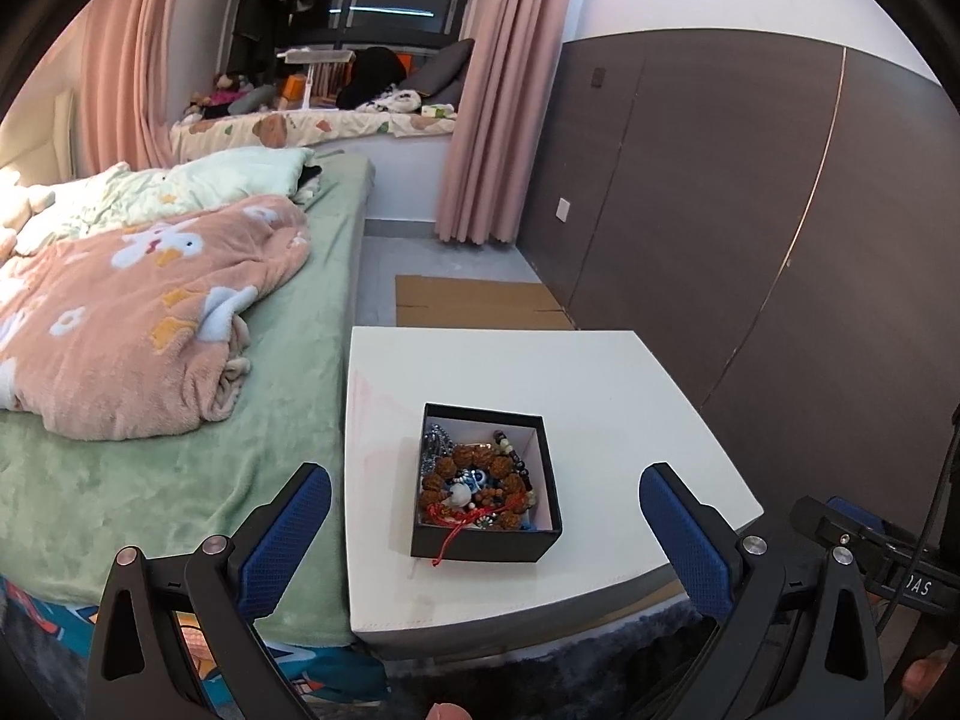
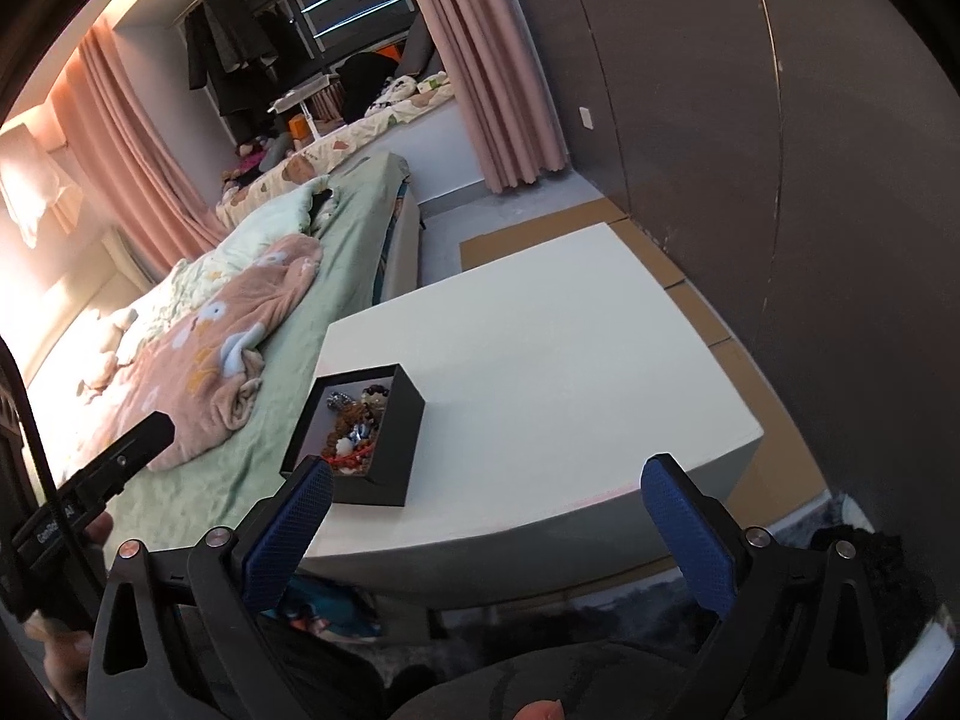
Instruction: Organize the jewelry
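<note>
Nearest the lens, your left tool (image 1: 485,501) stood spread wide and empty, blue pads (image 1: 287,540) flanking the black jewelry box (image 1: 483,543) without touching it. Your right tool (image 2: 487,492) was likewise released, holding nothing. The box sat on the white counter (image 1: 600,384), toward its 7 o'clock corner near the bed (image 1: 180,480). A red cord (image 1: 449,540) trailed over the front wall; had you snagged it, the tangled bead bracelets (image 1: 474,474) could have dragged out together, or the light box slid off the edge.

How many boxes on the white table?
1. A black box full of bead jewelry sits on the white table, toward its bed-side edge. Nothing else shows on the tabletop in either view.
</note>
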`<state>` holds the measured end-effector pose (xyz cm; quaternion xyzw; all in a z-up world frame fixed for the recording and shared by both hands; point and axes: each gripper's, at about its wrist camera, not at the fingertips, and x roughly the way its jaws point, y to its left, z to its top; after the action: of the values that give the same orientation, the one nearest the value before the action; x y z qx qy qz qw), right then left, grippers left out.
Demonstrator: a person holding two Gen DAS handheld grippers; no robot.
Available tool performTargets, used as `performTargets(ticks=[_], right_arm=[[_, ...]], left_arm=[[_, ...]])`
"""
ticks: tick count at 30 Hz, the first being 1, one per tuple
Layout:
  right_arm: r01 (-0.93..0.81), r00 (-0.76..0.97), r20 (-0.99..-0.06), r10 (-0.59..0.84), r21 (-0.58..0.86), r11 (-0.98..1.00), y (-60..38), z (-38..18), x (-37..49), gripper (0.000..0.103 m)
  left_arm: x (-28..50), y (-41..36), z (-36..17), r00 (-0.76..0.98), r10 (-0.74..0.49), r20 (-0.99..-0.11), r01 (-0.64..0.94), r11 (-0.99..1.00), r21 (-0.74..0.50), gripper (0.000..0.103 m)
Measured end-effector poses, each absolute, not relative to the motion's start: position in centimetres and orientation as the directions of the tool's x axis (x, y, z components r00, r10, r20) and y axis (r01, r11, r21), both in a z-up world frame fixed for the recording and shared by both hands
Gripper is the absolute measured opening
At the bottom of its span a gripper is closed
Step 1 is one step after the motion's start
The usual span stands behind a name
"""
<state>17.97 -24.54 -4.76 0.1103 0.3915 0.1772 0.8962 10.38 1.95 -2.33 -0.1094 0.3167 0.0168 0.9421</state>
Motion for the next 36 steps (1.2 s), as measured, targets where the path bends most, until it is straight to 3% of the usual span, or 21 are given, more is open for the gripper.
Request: performTargets(ticks=[36], right_arm=[[-0.177, 0.667, -0.667, 0.333, 0.292, 0.94, -25.8, -3.9, 17.5, 0.103]], left_arm=[[9.4, 2.2, -2.0, 0.8, 0.002, -0.601, -0.115, 0.982, -0.15, 0.103]])
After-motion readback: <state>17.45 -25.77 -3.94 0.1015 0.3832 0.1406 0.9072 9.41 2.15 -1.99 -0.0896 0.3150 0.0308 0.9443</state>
